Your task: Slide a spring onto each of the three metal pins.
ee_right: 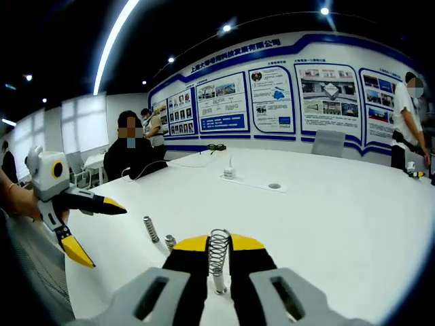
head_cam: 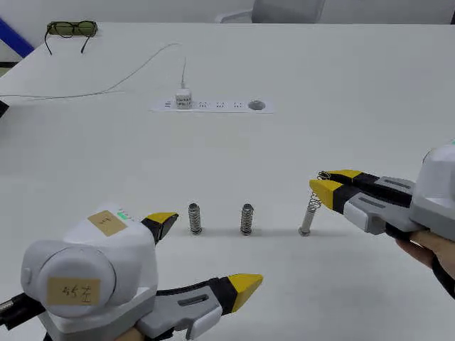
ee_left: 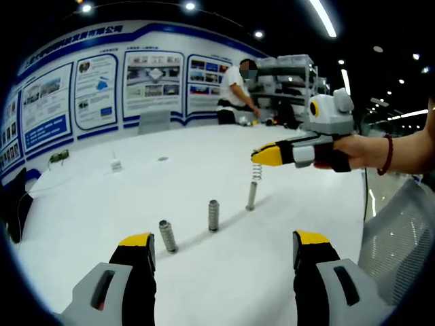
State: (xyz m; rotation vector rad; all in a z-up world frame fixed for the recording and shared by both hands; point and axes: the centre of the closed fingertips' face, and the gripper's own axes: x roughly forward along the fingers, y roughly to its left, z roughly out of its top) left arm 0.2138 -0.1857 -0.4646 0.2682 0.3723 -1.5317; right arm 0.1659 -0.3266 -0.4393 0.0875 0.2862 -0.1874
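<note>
Three metal pins stand in a row on the white table [head_cam: 341,106]. A spring sits on the left pin [head_cam: 195,219] [ee_left: 167,236] and another on the middle pin [head_cam: 247,219] [ee_left: 213,214]. The right pin [head_cam: 306,223] [ee_left: 251,197] [ee_right: 217,282] leans slightly. A third spring [head_cam: 313,202] [ee_left: 257,170] [ee_right: 218,250] sits over its top end. My right gripper [head_cam: 323,182] [ee_left: 260,157] [ee_right: 219,246] is shut on that spring. My left gripper [head_cam: 204,252] [ee_left: 223,243] [ee_right: 102,236] hangs open in front of the row with nothing between its fingers.
A white power strip [head_cam: 213,105] with a plugged-in charger [head_cam: 183,98] and its cable lies further back. Glasses [head_cam: 71,28] rest at the far left corner. A chair [head_cam: 284,8] stands beyond the table's far edge. People stand and sit around in the background [ee_right: 132,153].
</note>
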